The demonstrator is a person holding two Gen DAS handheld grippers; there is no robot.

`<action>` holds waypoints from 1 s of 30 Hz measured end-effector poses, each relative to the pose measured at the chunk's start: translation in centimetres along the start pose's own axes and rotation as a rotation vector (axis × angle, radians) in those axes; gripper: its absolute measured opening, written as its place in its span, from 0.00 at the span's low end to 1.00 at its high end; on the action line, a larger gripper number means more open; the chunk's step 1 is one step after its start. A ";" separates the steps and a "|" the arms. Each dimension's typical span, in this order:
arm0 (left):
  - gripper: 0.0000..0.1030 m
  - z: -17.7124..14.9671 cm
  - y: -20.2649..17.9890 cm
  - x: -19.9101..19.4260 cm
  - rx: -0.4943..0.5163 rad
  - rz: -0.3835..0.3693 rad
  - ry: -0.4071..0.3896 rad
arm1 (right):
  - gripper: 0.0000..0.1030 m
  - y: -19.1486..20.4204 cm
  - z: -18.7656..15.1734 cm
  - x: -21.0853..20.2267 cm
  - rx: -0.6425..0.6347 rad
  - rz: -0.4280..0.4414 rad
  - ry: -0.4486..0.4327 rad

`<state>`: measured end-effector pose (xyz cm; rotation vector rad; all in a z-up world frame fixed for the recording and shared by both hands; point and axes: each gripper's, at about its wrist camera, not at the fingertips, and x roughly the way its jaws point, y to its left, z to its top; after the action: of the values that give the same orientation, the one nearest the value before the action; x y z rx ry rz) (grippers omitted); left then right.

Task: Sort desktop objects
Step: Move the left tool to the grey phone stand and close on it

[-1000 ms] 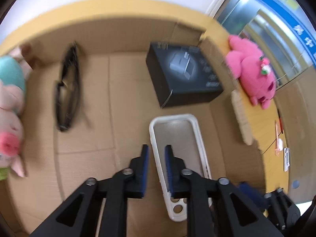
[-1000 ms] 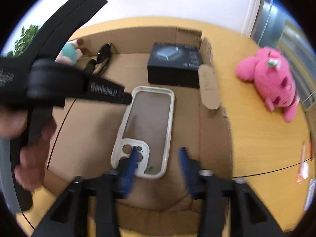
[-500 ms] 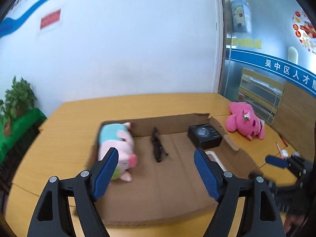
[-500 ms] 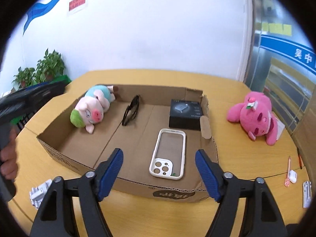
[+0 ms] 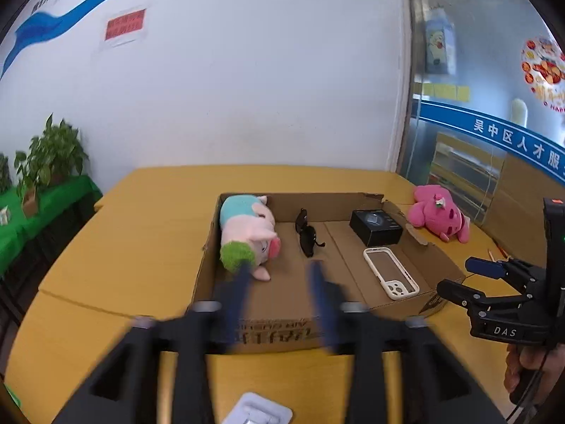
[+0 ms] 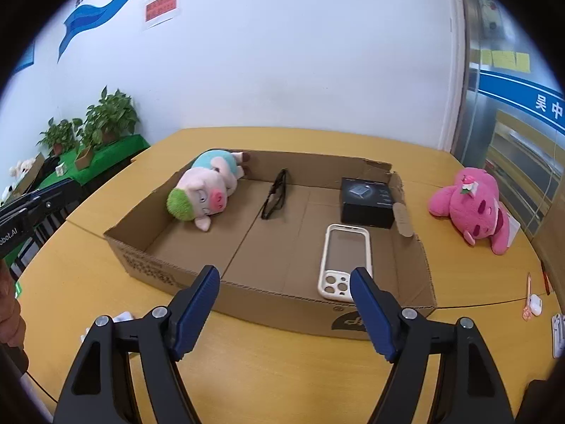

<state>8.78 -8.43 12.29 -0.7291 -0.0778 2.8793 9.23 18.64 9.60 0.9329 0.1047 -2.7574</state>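
An open cardboard box [image 6: 268, 304] lies on the yellow table. Inside it are a pig plush [image 6: 204, 190], black sunglasses [image 6: 275, 198], a small black box [image 6: 367, 201] and a white phone case [image 6: 346, 261]. A pink plush [image 6: 473, 205] lies on the table to the box's right. My right gripper [image 6: 283, 274] hovers before the box's near wall, jaws opening, nothing between them. My left gripper [image 5: 280, 268] is blurred before the box [image 5: 282, 332], jaws apart and closing on nothing. The left wrist view also holds the right gripper [image 5: 455, 275] at its right edge.
A white plastic piece [image 5: 259, 411] lies on the table near the box's front. A white earbud case [image 6: 535, 304] and a pen [image 6: 528, 293] sit at the far right. Potted plants [image 6: 106, 116] stand on a green stand beyond the table's left.
Both grippers have pulled back and up out of the box, away from the phone case that lies in it. The left jaws spread wide, then narrowed a little.
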 end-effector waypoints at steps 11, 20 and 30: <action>0.78 -5.8 4.5 -3.6 -0.045 0.042 0.105 | 0.74 4.7 -1.4 1.6 -0.075 0.144 0.072; 0.78 -13.6 7.3 -1.7 -0.208 0.066 0.379 | 0.74 12.6 -5.7 7.2 -0.189 0.453 0.277; 0.59 -16.7 6.4 2.1 -0.261 -0.005 0.543 | 0.60 15.8 -7.7 10.4 -0.295 0.489 0.353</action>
<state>13.98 -14.21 -3.94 -1.5218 -0.3841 2.5841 9.52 2.40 -2.73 1.1663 0.2900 -2.0505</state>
